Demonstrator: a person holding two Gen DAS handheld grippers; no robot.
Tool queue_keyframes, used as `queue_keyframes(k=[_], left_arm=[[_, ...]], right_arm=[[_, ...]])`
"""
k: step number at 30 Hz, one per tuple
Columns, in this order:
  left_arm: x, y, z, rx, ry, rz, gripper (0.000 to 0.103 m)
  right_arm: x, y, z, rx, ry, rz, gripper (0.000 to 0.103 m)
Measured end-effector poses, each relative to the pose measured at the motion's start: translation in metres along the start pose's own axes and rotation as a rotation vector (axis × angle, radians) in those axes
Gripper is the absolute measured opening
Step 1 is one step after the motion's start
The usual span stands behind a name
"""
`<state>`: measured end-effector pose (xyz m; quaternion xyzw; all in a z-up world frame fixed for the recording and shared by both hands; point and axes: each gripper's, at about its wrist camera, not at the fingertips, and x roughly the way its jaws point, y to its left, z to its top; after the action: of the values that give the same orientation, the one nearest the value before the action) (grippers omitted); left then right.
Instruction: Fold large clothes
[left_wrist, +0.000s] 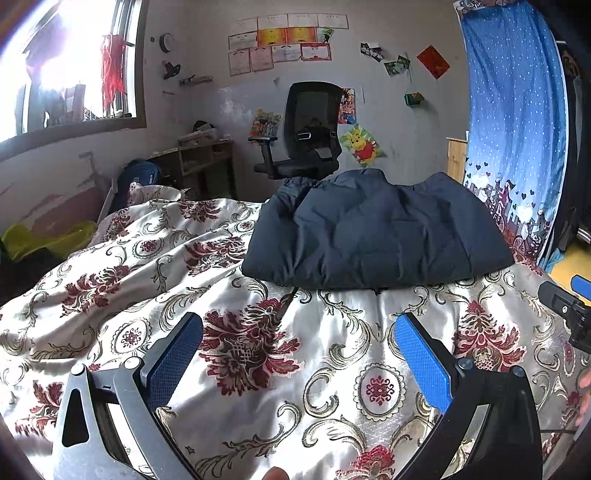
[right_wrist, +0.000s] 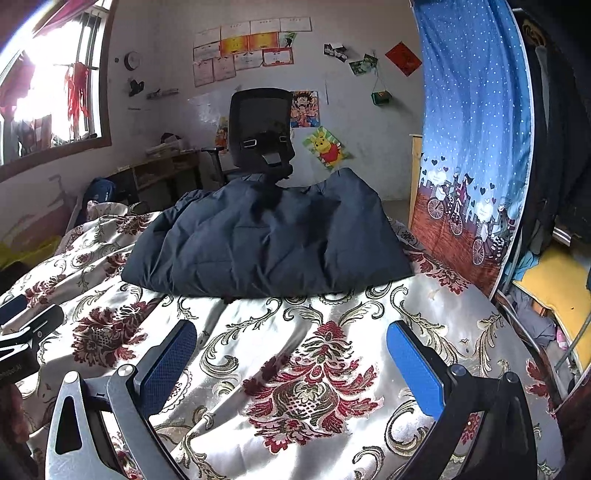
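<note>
A dark navy padded jacket (left_wrist: 376, 232) lies folded into a thick bundle on a satin bedspread (left_wrist: 258, 369) with red floral patterns. In the right wrist view the same jacket (right_wrist: 269, 240) sits ahead, past a stretch of bare bedspread (right_wrist: 295, 350). My left gripper (left_wrist: 297, 332) hovers open over the cover, short of the jacket, with nothing between its blue pads. My right gripper (right_wrist: 291, 341) is also open and holds nothing. The right gripper's tip (left_wrist: 565, 306) shows at the right edge of the left wrist view, and the left gripper's tip (right_wrist: 26, 325) at the left edge of the right wrist view.
A black office chair (left_wrist: 306, 129) stands behind the bed against a wall with posters. A blue dotted curtain (left_wrist: 513, 110) hangs at the right. A low desk (left_wrist: 199, 158) and a window (left_wrist: 62, 66) are at the left. Yellow bedding and clothes (right_wrist: 554, 295) lie beyond the bed's right edge.
</note>
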<state>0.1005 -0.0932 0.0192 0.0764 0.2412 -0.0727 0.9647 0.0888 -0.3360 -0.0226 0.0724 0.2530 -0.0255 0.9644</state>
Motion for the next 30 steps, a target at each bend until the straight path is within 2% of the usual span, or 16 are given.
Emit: queue_keyframes(k=[30], left_arm=[[-0.0002,-0.0014,-0.0022,-0.004,-0.001,-0.001,0.102]], right_arm=[[-0.0042,0.0076,0.0007,-0.040,-0.019,0.006,0.103]])
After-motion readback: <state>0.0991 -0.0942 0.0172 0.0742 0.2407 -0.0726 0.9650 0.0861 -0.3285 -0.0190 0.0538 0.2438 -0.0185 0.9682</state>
